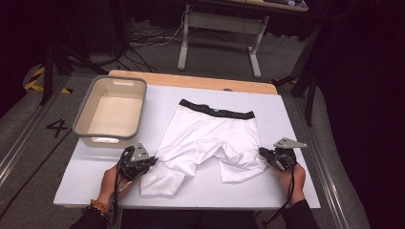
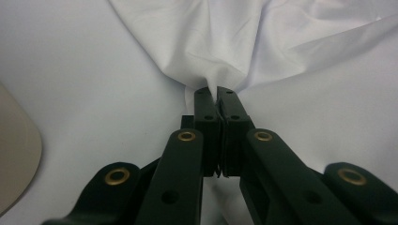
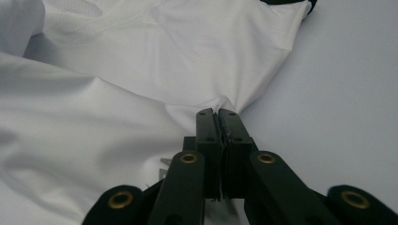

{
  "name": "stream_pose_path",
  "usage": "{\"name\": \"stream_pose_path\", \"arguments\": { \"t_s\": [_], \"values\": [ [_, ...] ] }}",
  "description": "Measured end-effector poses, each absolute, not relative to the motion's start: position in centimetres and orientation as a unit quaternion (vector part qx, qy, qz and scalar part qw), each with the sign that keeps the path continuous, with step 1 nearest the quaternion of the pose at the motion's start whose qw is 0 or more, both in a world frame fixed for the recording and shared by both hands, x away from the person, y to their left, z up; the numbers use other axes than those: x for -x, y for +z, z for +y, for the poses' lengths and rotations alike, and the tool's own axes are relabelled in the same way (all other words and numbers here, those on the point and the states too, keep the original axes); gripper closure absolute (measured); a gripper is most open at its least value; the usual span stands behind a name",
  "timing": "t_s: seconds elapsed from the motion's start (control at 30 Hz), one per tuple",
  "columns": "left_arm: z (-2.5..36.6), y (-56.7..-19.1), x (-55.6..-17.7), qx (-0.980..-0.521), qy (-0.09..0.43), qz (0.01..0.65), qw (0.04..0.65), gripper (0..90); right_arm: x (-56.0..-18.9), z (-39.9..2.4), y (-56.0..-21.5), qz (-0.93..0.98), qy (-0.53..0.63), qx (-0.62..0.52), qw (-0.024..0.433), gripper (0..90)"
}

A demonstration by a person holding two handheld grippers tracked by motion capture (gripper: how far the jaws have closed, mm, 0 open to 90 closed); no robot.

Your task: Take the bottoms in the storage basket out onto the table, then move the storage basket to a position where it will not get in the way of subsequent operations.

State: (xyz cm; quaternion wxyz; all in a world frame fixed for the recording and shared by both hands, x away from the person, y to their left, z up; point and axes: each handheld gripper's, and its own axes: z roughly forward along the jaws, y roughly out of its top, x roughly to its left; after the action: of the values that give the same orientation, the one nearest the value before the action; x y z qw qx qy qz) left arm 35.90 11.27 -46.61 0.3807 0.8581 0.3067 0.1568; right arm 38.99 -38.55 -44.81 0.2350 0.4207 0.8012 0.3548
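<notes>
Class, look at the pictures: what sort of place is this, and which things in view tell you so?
Probably a lab or workshop set up for recording, not a home. A taped number four marks the grey floor, loose black cables trail behind the table, and a bare white-topped work table carries the white shorts with a black waistband.

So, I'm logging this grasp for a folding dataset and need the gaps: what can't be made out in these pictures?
- How much fabric of the white shorts each grip holds: the closed black jaws cover it in both gripper views.
- Print on the black waistband: too small in the high view.
- The near inner wall of the beige tub: hidden by its own rim in the high view.
- The left gripper and right gripper tips: dark, blurred.
</notes>
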Motion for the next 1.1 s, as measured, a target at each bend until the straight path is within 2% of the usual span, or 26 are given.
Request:
{"name": "stream_pose_path", "arguments": {
  "t_s": [0.03,0.07,0.1,0.2,0.37,0.5,0.67,0.73,0.8,0.9,0.93,1.03,1.1],
  "values": [
    [11.2,-46.6,-35.9,-0.859,0.157,0.306,0.380,88.5,-39.0,-38.5,-44.8,0.801,0.354,-0.420,0.237,87.2],
    [11.2,-46.6,-35.9,-0.859,0.158,0.307,0.379,88.4,-38.9,-38.5,-44.8,0.798,0.354,-0.422,0.243,80.1],
    [11.2,-46.6,-35.9,-0.859,0.159,0.307,0.378,88.4,-38.9,-38.5,-44.8,0.798,0.354,-0.422,0.243,80.1],
    [11.2,-46.6,-35.9,-0.859,0.160,0.306,0.378,88.4,-38.4,-38.6,-44.7,0.790,0.363,-0.422,0.256,69.4],
    [11.1,-46.6,-35.8,-0.859,0.163,0.306,0.376,88.4,-36.2,-37.4,-43.0,0.781,0.400,-0.391,0.278,68.4],
    [11.2,-46.6,-36.0,-0.860,0.155,0.307,0.376,88.4,-34.9,-36.0,-42.1,0.786,0.418,-0.363,0.274,68.1],
    [11.1,-46.5,-36.2,-0.862,0.153,0.305,0.375,88.3,-32.5,-32.7,-42.4,0.820,0.426,-0.303,0.233,64.0],
    [11.1,-46.5,-36.1,-0.862,0.154,0.306,0.373,88.3,-31.8,-31.2,-43.2,0.840,0.418,-0.280,0.204,59.5],
    [11.1,-46.5,-36.2,-0.862,0.154,0.305,0.373,88.2,-31.3,-28.8,-44.4,0.871,0.389,-0.245,0.175,51.4],
    [11.1,-46.5,-36.2,-0.862,0.153,0.307,0.373,88.2,-31.4,-27.8,-44.8,0.877,0.384,-0.235,0.170,48.8],
    [11.1,-46.5,-36.2,-0.862,0.153,0.305,0.374,88.2,-31.9,-27.0,-45.2,0.885,0.375,-0.229,0.153,46.9],
    [11.1,-46.5,-36.2,-0.862,0.153,0.305,0.374,88.1,-32.1,-26.6,-45.5,0.891,0.363,-0.228,0.151,47.4],
    [11.1,-46.5,-36.2,-0.862,0.153,0.305,0.374,88.1,-32.3,-26.6,-45.5,0.888,0.365,-0.234,0.151,52.9]
  ]
}}
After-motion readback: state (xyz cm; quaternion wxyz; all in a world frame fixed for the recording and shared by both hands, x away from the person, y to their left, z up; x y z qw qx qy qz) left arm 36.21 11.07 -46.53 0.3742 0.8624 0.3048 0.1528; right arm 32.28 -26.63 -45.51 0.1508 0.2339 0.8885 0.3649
